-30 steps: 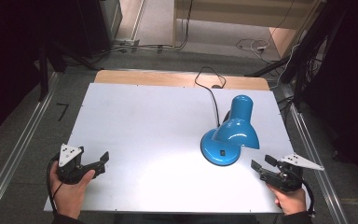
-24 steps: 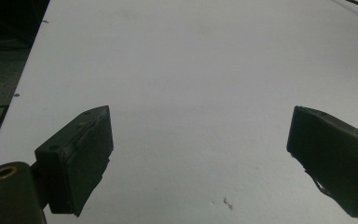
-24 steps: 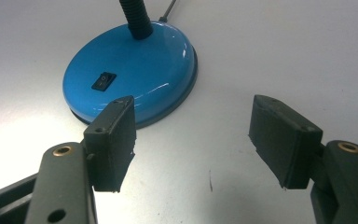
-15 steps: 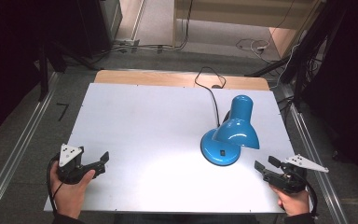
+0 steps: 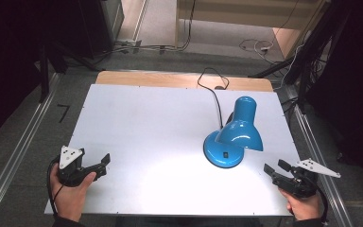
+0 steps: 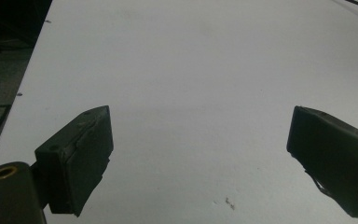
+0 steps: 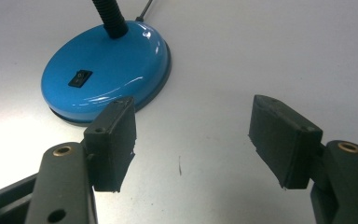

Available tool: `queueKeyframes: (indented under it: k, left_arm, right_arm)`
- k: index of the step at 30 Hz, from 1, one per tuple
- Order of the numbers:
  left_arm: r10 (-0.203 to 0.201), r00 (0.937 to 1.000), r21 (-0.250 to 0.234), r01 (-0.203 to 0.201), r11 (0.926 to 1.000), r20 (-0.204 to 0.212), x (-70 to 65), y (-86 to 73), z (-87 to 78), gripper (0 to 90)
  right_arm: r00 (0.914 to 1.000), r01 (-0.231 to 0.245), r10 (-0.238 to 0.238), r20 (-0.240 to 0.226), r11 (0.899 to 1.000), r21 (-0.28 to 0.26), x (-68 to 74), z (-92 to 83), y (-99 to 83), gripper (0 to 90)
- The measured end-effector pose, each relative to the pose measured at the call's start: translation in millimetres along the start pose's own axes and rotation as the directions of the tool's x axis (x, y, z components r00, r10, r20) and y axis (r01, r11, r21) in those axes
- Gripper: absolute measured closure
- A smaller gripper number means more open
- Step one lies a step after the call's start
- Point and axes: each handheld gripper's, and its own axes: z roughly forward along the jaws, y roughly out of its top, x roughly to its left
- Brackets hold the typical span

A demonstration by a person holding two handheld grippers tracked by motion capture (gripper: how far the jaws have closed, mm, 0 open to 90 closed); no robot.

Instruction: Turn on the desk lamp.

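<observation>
Right gripper: jaws gaping, empty, nearing lamp base; approach level toward switch. Left gripper: gaping, empty, idling well left of lamp.

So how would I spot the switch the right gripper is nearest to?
Start at the white table, right half, and find the blue lamp. On its round base sits the small black rocker switch, the only dark spot on the glossy blue.

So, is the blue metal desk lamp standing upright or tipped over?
Upright: the blue metal desk lamp rests flat on its round base on the white table, shade above.
</observation>
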Motion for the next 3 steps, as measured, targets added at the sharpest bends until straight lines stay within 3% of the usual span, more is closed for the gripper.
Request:
queueKeyframes:
  k: [3]
  left_arm:
    - [0.0,1.0,0.0,0.0,1.0,0.0,0.2,0.0,-0.1,7.3]
  right_arm:
    - [1.0,-0.007,0.007,0.006,1.0,0.0,-0.9,-0.8,-0.4,30.1]
